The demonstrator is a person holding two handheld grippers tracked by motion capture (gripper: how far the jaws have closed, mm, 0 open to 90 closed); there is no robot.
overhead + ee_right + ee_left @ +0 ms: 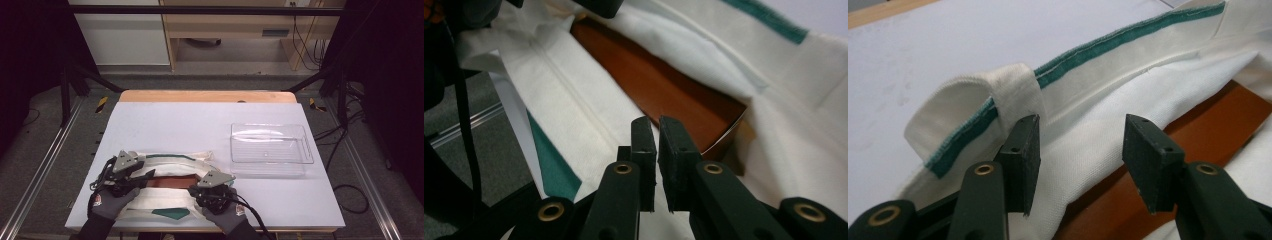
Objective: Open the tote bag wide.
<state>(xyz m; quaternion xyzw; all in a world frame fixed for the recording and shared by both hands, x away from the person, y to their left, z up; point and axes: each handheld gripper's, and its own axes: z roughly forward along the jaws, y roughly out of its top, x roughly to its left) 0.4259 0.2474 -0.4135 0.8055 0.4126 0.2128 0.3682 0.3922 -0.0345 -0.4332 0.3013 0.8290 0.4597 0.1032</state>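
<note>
Brown flat item [172,181] inside the white bag [172,162]: mostly covered by cloth, identity cannot be told. Right claw [656,150]: jaws nearly together over the bag's near rim; whether cloth lies between them cannot be told. Left claw [1080,155]: jaw tips hidden under the grey plate in the high view. Bag's right end cut off by the frame edge in the left gripper view. Clear tray [306,150]: contents too faint to tell. Worktop [175,125] near edge partly hidden by gloved hands.

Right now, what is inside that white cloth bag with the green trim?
Through the mouth of the white bag a flat reddish-brown object shows. The cloth covers most of it, so I cannot tell what it is or whether anything else lies inside.
</note>
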